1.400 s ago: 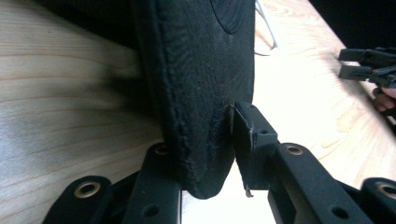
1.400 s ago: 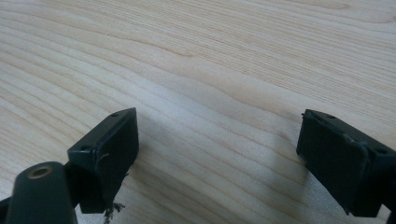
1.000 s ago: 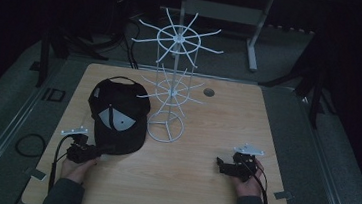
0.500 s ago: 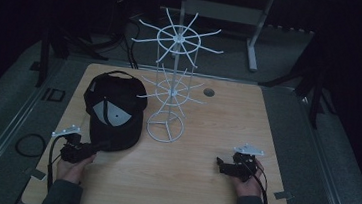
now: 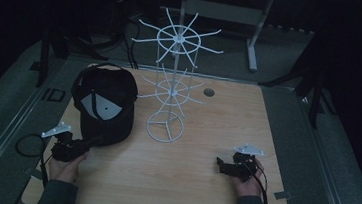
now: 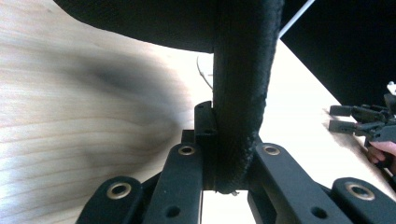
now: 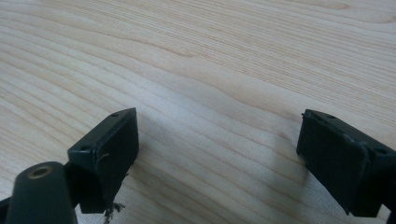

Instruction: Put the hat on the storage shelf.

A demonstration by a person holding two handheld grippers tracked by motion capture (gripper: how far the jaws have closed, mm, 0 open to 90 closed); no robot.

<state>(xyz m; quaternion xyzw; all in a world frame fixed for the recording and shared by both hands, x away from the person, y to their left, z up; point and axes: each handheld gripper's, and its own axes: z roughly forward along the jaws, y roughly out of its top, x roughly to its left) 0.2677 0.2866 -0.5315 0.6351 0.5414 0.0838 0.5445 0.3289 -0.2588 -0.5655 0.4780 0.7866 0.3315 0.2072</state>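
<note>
My left claw [image 5: 96, 141] is matte black, with flat jointed links pinned by brass-ringed rivets and small screw holes along each arm. A pale grey three-cornered plate [image 5: 56, 130] sits on top, and a black cable [image 5: 26, 145] loops off it. My right claw [image 5: 219, 165] is the same black build, with blocky, scuffed pads [image 7: 109, 154] and its own grey plate [image 5: 249, 149]. My sleeves [image 5: 57, 195] are dark grey.

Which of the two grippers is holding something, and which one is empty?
The left gripper holds something: its jaws are shut on the black cap's brim. The right gripper is open over bare wooden table.
</note>
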